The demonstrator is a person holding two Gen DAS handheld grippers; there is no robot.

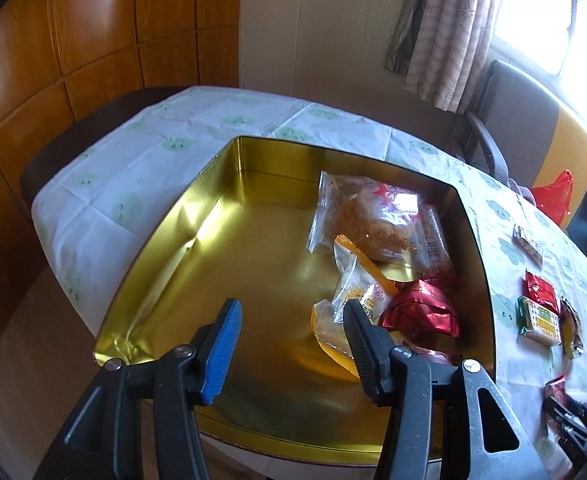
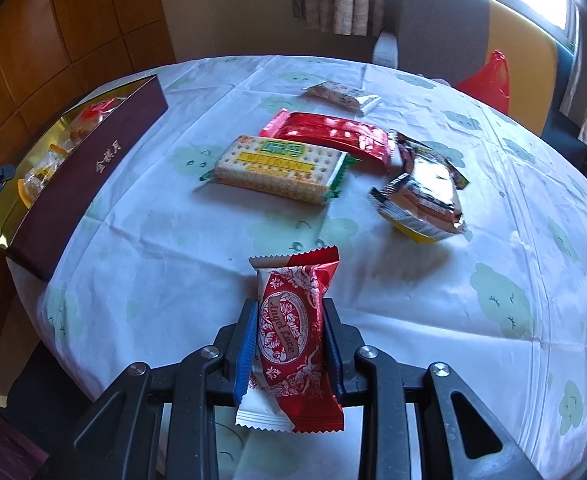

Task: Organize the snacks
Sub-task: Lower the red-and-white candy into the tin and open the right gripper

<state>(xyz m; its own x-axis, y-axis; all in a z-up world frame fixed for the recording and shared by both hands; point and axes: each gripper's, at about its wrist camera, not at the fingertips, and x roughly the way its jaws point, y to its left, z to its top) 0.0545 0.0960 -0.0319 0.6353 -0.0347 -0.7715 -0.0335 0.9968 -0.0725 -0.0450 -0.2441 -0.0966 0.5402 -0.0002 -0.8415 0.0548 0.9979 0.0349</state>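
Observation:
A gold-lined tin box (image 1: 221, 200) with maroon outer walls (image 2: 89, 176) stands at the table's left. In its right half lie a clear bread bag (image 1: 373, 220), a red foil packet (image 1: 417, 312) and a yellow-edged pouch (image 1: 357, 288). My left gripper (image 1: 292, 306) hovers over the box's near part, open, with nothing between its fingers. My right gripper (image 2: 290, 304) is shut on a red-and-white snack packet (image 2: 293, 344), held upright just above the tablecloth at the near edge.
Loose on the tablecloth (image 2: 173, 264) lie a green-and-yellow cracker pack (image 2: 281, 170), a long red packet (image 2: 329, 134), a dark packet (image 2: 421, 196) and a small white one (image 2: 343, 96). A red plastic bag (image 2: 489, 80) and a chair (image 2: 441, 20) sit behind the table.

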